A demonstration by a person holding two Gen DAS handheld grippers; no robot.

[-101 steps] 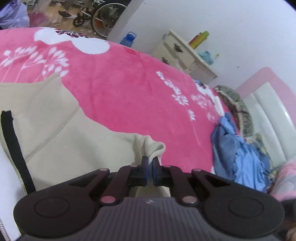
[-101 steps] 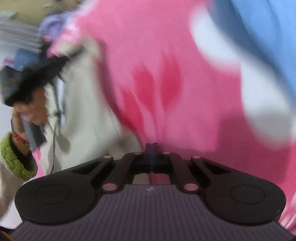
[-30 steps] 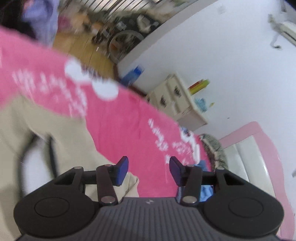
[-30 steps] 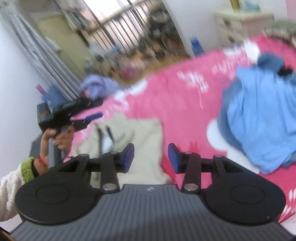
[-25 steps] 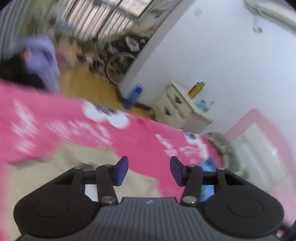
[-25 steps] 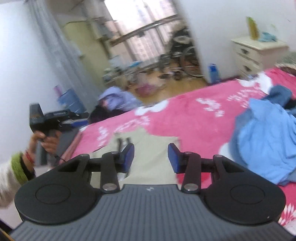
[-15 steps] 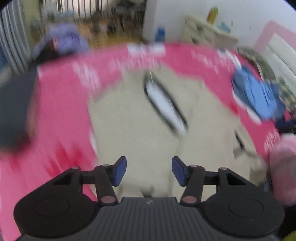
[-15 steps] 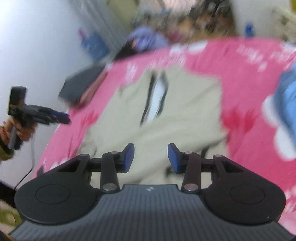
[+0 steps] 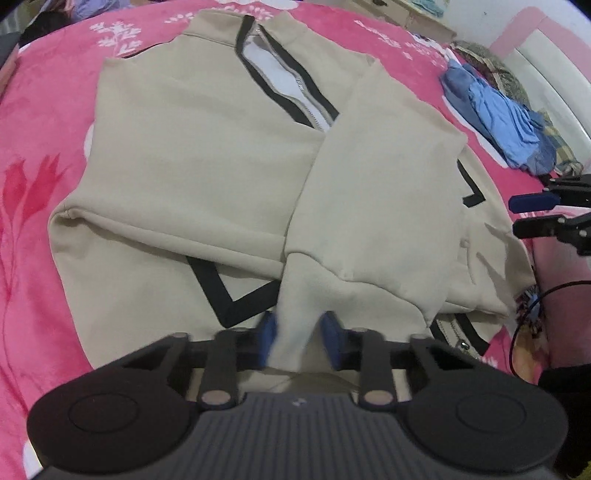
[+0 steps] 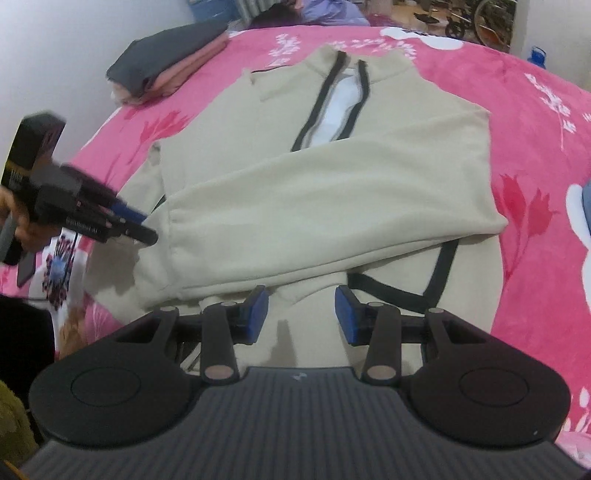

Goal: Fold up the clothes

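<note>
The beige jacket (image 9: 207, 158) lies flat on the pink blanket (image 9: 33, 177), sleeves folded across its front — the left gripper (image 9: 300, 341) and right gripper (image 10: 301, 315) both hover over its hem, jaws apart.

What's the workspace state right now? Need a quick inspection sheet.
Surface: pink floral blanket over a bed.
Job's things: beige zip sweater spread flat, collar at the far end, both sleeves folded across the chest.
Clutter: blue clothes heap beside the sweater; stack of folded dark and pink garments at the bed's far corner.
Grippers: left gripper open, a sweater ridge between its fingers; right gripper open over the hem.
Cables: black cable at the bed edge.
Surroundings: white dresser, blue bottle and bicycle wheel on the floor beyond.
</note>
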